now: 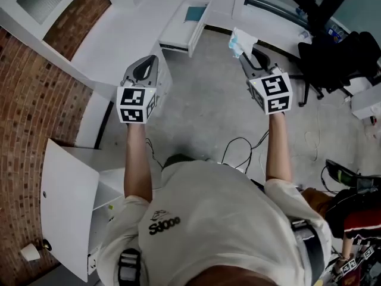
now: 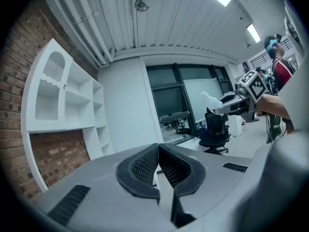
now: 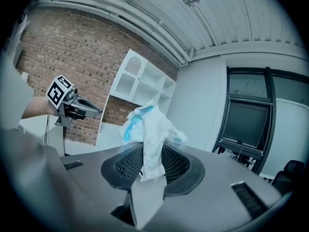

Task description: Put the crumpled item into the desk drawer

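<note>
Wad: crumpled, white with blue print, pinched between the jaws of the right gripper, most of it standing above them.
Left gripper: jaws pressed together, nothing between them.
Head view only: drawer stands pulled out of the desk. Both grippers are raised side by side over the grey floor. The wad hangs in the air to the right of the drawer, apart from it.
Drawer contents: a teal patch at its far end; what it is cannot be told.
Left gripper view only: the right gripper from the side, the wad sticking out of its tip, and a chair beyond it. Shelves stand against the brick wall.
Right gripper view only: the mesh pads press the wad from both sides. The left gripper shows across the room in front of the bricks.
</note>
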Tool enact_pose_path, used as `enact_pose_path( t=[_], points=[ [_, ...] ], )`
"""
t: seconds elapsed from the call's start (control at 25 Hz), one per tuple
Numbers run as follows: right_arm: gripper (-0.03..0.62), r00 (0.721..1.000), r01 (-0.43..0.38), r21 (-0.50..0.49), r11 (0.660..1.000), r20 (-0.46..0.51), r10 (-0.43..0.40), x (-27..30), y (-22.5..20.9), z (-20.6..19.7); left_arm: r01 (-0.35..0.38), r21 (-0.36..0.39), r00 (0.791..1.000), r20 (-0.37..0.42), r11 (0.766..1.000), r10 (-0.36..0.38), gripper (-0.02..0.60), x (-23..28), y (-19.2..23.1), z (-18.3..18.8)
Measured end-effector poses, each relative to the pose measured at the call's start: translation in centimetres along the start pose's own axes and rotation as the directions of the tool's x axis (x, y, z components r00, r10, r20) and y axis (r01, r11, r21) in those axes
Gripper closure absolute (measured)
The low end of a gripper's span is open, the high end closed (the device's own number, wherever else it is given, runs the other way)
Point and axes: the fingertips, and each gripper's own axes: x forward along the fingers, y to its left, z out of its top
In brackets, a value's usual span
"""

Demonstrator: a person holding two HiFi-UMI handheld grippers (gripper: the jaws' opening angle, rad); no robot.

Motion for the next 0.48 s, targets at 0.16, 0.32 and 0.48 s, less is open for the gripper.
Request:
enact_pose_path(
  t=[0.16, 0.32, 0.48],
  points=[
    [0.484, 1.0, -0.002, -0.002, 1.0, -0.006, 0.002, -0.2, -1.1, -0.9, 0.006, 0.007, 1.0, -0.002, 1.0, -0.006, 0.563, 0.8, -1.1, 0.7],
    [0.484, 1.0, 0.002, -0.01, 1.0, -0.012, -0.002, 0.5, -1.3, -1.2, 0.011, 0.018, 1.0, 0.002, 1.0, -0.011, 0.563, 1.4, -0.8, 0.9],
    [0.482, 1.0, 0.008, -0.006, 1.0, -0.013, -0.008, 2.2, -1.9, -1.5, 0.021, 0.021, 1.0, 0.009, 1.0, -0.021, 0.563, 3.3, 0.0, 0.6]
  ],
)
